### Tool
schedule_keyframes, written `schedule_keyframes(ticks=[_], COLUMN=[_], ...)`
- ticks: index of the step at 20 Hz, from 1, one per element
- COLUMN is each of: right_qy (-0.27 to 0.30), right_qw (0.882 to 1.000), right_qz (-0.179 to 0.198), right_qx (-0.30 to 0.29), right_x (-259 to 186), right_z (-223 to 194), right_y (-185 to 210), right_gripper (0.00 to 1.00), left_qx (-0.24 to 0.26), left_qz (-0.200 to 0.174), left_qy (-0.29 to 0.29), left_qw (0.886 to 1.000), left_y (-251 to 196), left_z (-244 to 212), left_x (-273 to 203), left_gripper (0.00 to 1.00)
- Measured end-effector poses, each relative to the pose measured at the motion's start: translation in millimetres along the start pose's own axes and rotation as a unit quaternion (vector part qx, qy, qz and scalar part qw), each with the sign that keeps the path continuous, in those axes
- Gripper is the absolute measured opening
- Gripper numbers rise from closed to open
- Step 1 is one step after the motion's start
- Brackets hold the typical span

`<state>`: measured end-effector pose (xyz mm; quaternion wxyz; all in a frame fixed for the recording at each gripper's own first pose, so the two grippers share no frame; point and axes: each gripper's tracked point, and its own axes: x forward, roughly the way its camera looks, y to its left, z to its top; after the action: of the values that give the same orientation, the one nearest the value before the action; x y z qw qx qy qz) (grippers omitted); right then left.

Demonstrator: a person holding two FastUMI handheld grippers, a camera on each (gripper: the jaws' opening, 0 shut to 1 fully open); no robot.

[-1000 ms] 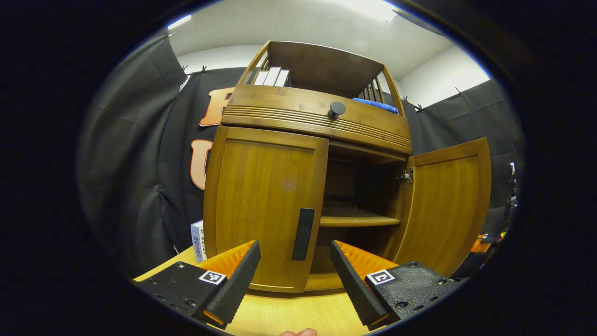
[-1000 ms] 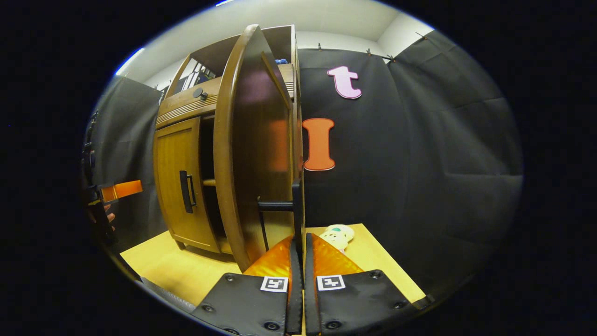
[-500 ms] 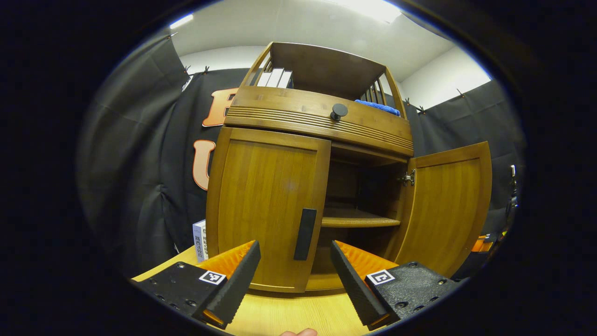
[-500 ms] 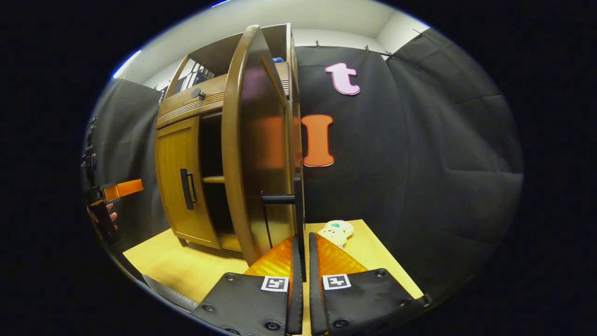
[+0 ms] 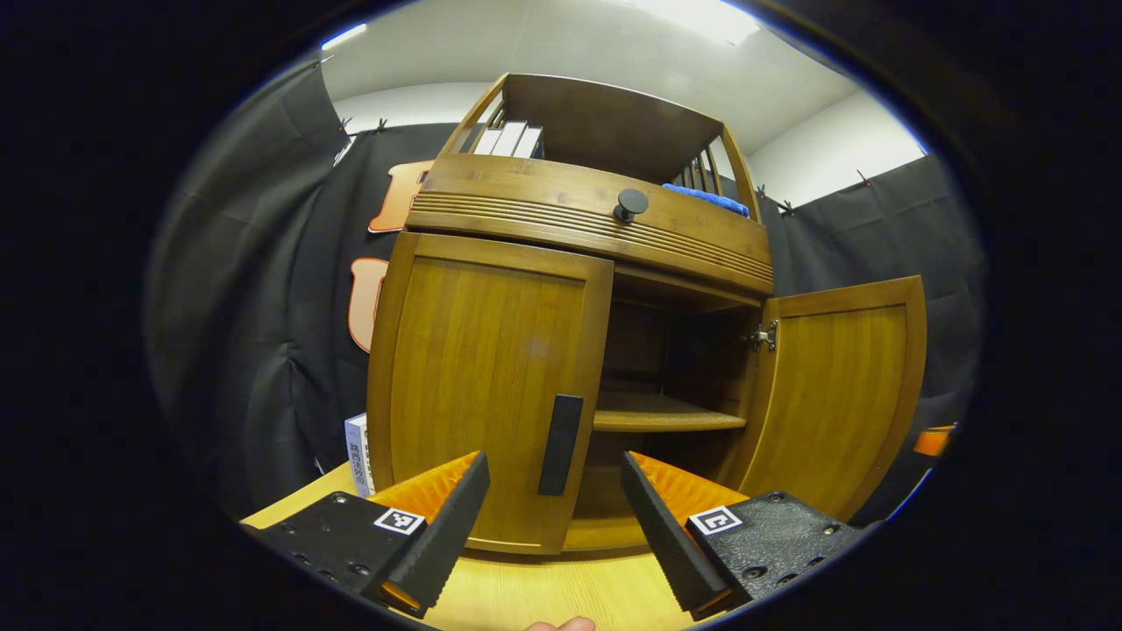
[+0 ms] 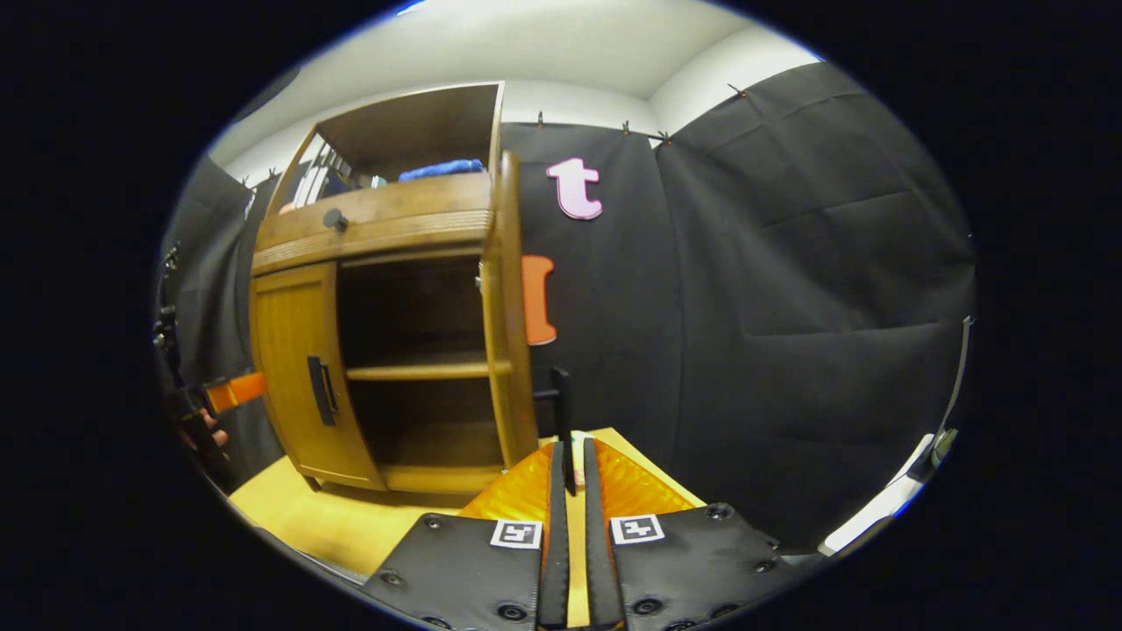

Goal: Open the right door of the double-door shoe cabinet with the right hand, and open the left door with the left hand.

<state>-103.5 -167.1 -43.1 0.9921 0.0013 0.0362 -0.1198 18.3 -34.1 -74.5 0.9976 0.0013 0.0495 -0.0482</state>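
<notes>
The wooden shoe cabinet (image 5: 587, 219) stands on a table. Its left door (image 5: 482, 386) is closed, with a black handle (image 5: 561, 444) at its inner edge. My left gripper (image 5: 552, 466) is open, level with that handle and a short way in front of it, touching nothing. The right door (image 5: 833, 394) is swung wide open, baring the inner shelf (image 5: 666, 421). In the right gripper view that door (image 6: 507, 333) is edge-on, and my right gripper (image 6: 570, 449) is shut on its black handle (image 6: 563, 412). The left gripper (image 6: 235, 392) shows far left, held by a hand (image 6: 206, 434).
A drawer with a round black knob (image 5: 629, 203) sits above the doors. Books (image 5: 508, 140) and a blue cloth (image 5: 706, 197) lie on the top shelf. A white box (image 5: 357, 451) stands left of the cabinet. The yellow tabletop (image 6: 351, 517) runs in front.
The right door has swung much farther open with my right gripper on its handle. My left gripper has drifted slightly closer to the left door's handle and stays open.
</notes>
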Motion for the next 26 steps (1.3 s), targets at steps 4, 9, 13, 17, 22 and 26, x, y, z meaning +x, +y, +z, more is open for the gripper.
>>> schedule_keyframes(ticks=[4,9,13,17,22,26], right_qy=[0.007,0.014,0.015,0.021,0.025,0.022], right_qw=[0.999,0.997,0.997,0.997,0.998,0.999], right_qz=[0.043,0.076,0.074,0.076,0.056,0.046], right_qx=[-0.007,-0.023,-0.024,-0.023,-0.012,-0.008], right_x=[5,30,30,21,18,22], right_z=[-10,-22,-23,-25,-26,-20], right_y=[55,106,116,115,102,91], right_gripper=[0.02,0.53,0.94,0.94,0.94,0.94], left_qx=[0.003,0.006,0.003,0.003,0.024,0.036], left_qz=[0.013,0.021,0.017,0.013,0.02,0.026], left_qy=[-0.007,-0.027,-0.013,0.012,0.02,0.009], left_qw=[1.0,0.999,1.0,1.0,0.999,0.999], left_y=[6,9,7,6,7,10], left_z=[5,8,-9,-35,-51,-53], left_x=[26,64,95,125,159,162], left_gripper=[0.95,0.92,0.92,0.92,0.92,0.89])
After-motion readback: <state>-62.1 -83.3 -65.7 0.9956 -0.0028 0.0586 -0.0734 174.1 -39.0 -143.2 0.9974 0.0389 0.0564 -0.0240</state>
